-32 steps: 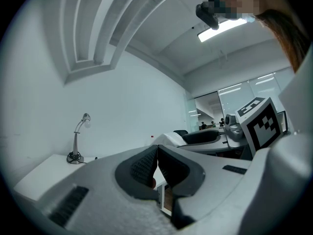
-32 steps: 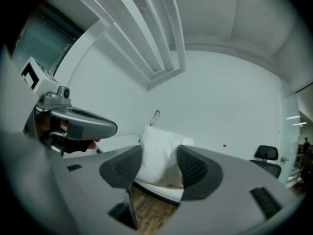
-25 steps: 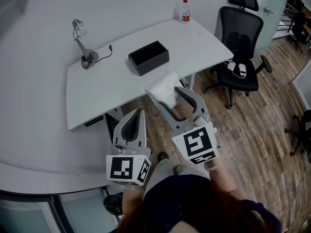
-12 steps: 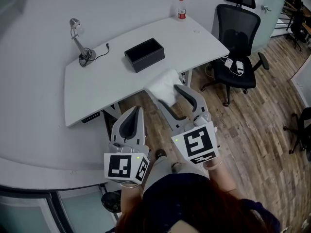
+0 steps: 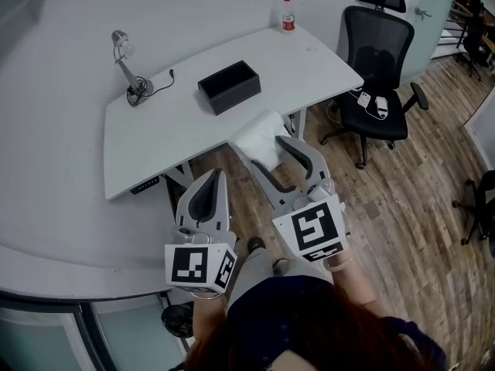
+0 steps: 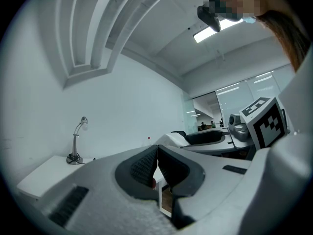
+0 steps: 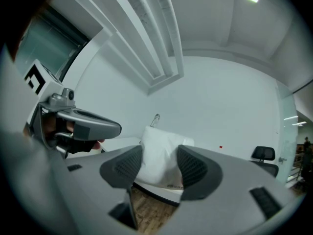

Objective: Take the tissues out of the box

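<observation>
A black open-topped box (image 5: 230,86) stands on the white desk (image 5: 155,145); its inside looks dark and I cannot see into it. My right gripper (image 5: 267,153) is shut on a white pack of tissues (image 5: 261,137), held in the air in front of the desk's near edge. In the right gripper view the tissue pack (image 7: 159,146) fills the gap between the two pads of the right gripper (image 7: 160,164). My left gripper (image 5: 213,180) hangs beside it, lower left, shut with nothing in it; its pads meet in the left gripper view (image 6: 156,155).
A desk lamp (image 5: 128,68) with its cable stands at the desk's far left, and a bottle (image 5: 288,15) at the far right corner. A black office chair (image 5: 379,68) with small items on its seat stands right of the desk. Wooden floor (image 5: 418,192) lies below.
The head view has shifted a little, so the desk sits slightly higher and further left in the picture. Both grippers and the tissue pack keep their pose.
</observation>
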The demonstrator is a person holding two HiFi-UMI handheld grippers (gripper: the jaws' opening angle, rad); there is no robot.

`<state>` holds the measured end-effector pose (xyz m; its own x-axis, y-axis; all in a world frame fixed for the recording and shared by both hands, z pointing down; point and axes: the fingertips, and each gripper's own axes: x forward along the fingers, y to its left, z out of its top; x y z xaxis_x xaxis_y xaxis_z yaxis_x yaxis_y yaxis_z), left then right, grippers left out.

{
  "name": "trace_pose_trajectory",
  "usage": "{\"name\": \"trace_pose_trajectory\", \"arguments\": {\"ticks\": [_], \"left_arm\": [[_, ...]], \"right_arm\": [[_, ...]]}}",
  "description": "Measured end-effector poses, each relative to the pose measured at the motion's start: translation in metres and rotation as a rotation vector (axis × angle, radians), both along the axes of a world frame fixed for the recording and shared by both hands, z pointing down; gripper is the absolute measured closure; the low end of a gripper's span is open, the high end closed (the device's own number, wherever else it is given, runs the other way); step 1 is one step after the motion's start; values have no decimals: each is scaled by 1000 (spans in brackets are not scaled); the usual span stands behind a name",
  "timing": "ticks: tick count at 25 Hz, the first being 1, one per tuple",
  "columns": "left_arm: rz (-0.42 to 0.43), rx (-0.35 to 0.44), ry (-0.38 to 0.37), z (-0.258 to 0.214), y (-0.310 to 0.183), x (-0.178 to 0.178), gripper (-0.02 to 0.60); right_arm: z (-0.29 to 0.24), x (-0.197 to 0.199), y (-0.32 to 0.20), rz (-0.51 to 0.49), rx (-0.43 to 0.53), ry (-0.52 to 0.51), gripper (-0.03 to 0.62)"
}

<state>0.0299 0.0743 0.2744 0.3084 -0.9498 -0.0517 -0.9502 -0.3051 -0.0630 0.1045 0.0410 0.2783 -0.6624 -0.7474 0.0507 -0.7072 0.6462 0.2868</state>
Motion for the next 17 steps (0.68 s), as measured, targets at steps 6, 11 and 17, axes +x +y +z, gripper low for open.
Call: {"name": "trace_pose_trajectory", "arguments": {"ticks": [6, 11, 17], "left_arm": [[-3, 2, -1, -1, 0, -1, 557], [-2, 1, -1, -1, -5, -5, 557], [1, -7, 0, 1, -14, -12, 557]], "right_arm": [[0, 0, -2, 5, -4, 3, 356], [2, -3, -8, 6, -4, 0, 356], [1, -12, -16, 7, -10, 6, 356]]}}
